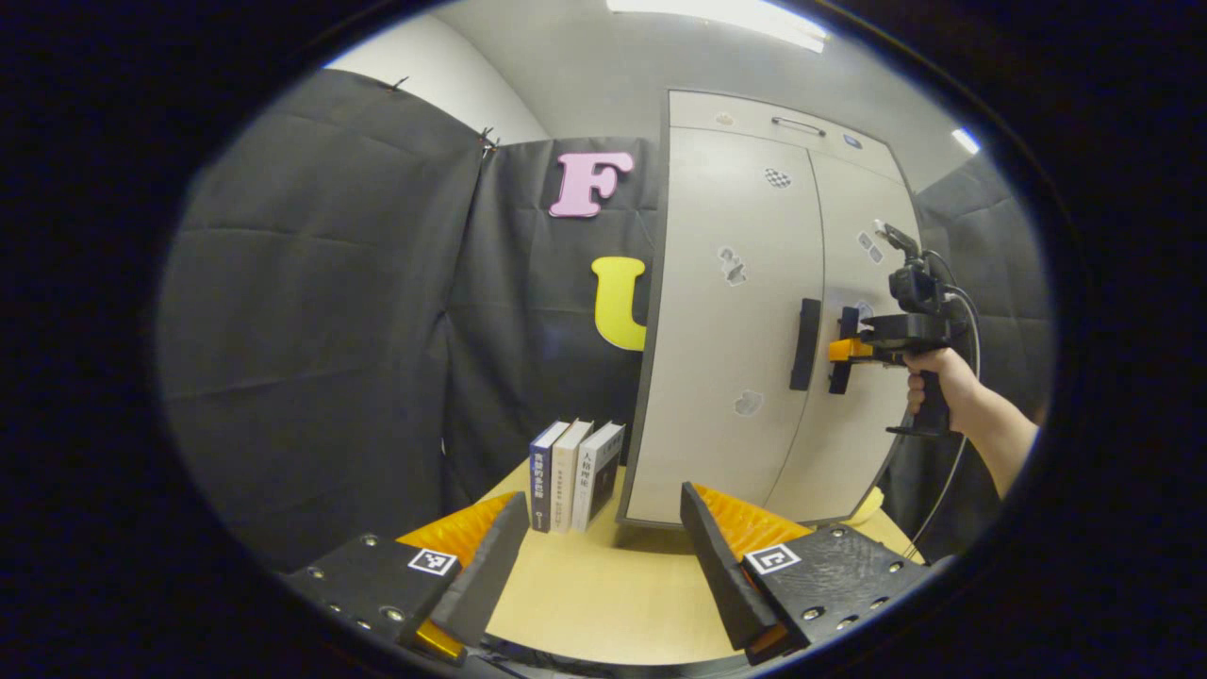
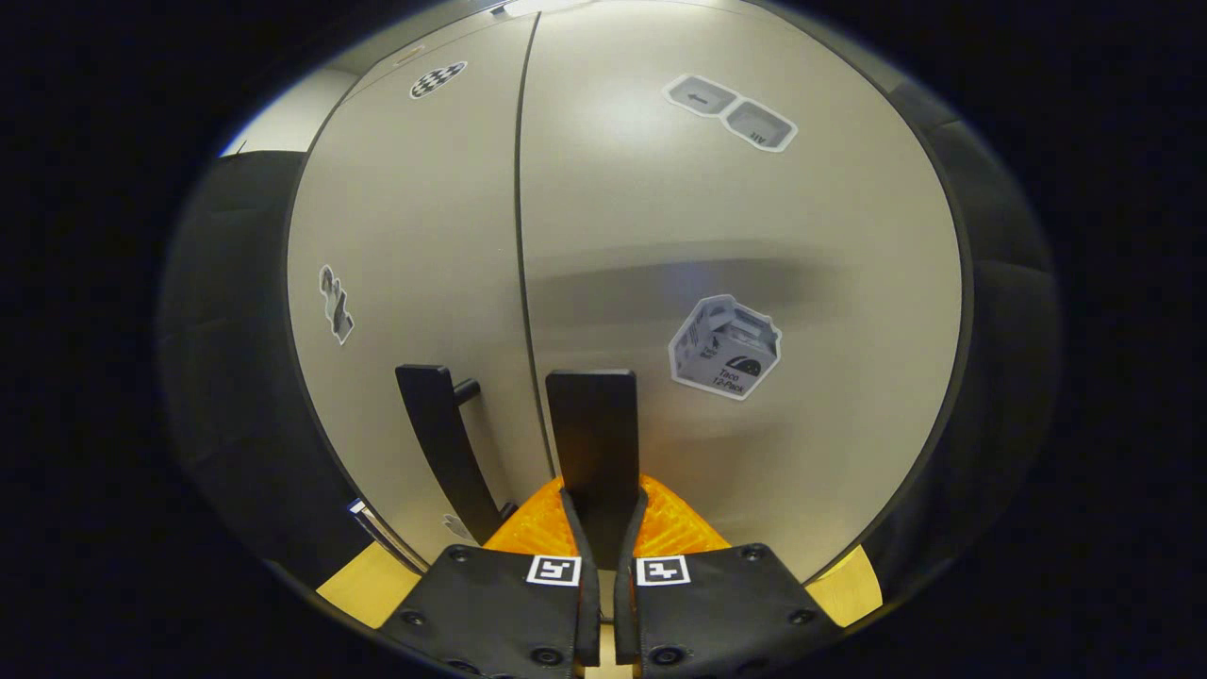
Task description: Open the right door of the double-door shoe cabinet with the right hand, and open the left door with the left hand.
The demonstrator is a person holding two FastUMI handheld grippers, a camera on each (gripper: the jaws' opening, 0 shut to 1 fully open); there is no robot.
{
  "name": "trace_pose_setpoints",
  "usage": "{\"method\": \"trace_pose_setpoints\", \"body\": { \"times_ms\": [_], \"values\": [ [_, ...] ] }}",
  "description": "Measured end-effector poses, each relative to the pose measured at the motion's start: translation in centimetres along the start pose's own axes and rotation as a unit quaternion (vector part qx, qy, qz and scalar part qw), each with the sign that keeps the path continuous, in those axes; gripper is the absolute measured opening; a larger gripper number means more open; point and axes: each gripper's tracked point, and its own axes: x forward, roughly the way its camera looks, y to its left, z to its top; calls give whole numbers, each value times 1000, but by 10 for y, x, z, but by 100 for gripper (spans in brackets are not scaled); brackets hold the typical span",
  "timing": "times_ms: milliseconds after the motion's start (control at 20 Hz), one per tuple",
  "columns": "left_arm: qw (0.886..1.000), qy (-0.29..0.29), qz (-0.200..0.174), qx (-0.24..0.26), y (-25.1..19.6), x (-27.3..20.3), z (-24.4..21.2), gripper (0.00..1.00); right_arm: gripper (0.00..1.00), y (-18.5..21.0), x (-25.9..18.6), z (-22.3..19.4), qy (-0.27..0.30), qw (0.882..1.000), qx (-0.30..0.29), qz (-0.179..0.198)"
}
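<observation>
I've clamped my right gripper (image 2: 600, 556) on the right door handle (image 2: 592, 434), centre-bottom, ready to pull; left gripper (image 1: 603, 556) gapes idle.

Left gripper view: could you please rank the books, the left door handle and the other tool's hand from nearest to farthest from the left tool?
1. Books: standing on the table just ahead of the left tool, left of the cabinet.
2. Left door handle: higher, on the cabinet front.
3. Hand: far right, beyond the handle.
</observation>
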Motion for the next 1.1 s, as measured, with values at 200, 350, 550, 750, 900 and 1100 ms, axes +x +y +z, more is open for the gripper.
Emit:
{"method": "trace_pose_setpoints", "body": {
  "times_ms": [200,350,550,750,900,1100],
  "values": [
    [1000,6,-24,7,14,-8,-8,93,7,-1,-5,-1,0,1000,5,-15],
    [999,11,-45,-12,13,-9,-10,93,7,-2,-19,-4,-4,1000,4,-17],
    [998,19,-67,-6,-2,-16,-11,94,7,-7,-46,-12,-13,1000,14,-5],
    [998,15,-59,3,-22,-23,-10,93,7,-11,-66,-15,-19,999,8,25],
    [998,23,-53,-31,-48,-30,-20,94,7,-13,-74,-14,-18,999,3,46],
    [998,26,-45,-27,-73,-43,-26,93,8,-19,-89,-19,-18,998,3,67]
  ]
}}
